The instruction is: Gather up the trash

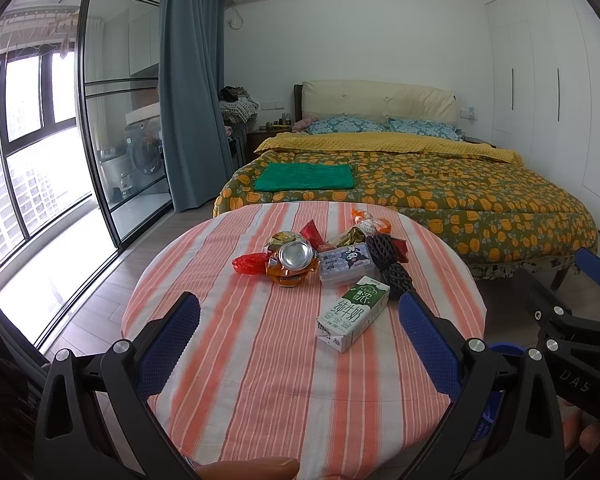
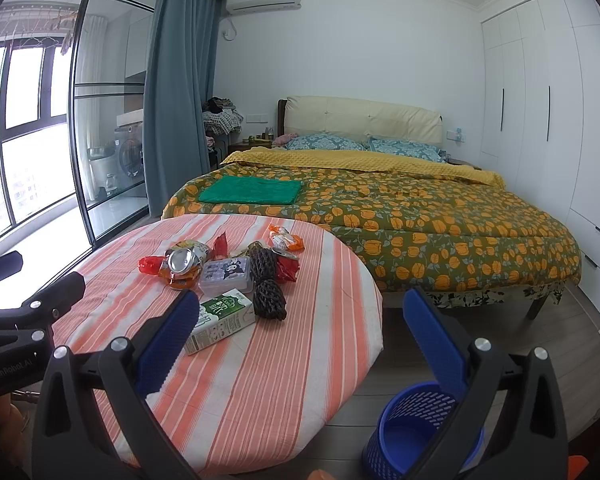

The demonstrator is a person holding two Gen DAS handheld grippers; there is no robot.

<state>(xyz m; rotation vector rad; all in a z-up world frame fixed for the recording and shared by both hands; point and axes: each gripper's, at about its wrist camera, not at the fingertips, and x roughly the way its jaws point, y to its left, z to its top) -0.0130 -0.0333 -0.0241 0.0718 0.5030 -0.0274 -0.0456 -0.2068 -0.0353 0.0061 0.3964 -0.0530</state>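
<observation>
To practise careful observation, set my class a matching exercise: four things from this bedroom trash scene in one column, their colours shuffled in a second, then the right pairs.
Things
1. milk carton
2. waste basket
3. foam fruit net
4. folded cloth on the bed

Colours
A. blue
B. plain green
C. green and white
D. black

Pairs: 1-C, 2-A, 3-D, 4-B

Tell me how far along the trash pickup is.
Nothing looks done: the blue bin appears empty. Nothing is in hand; left gripper and right gripper are open. Left on the table: milk carton, crushed can, wrappers.
</observation>
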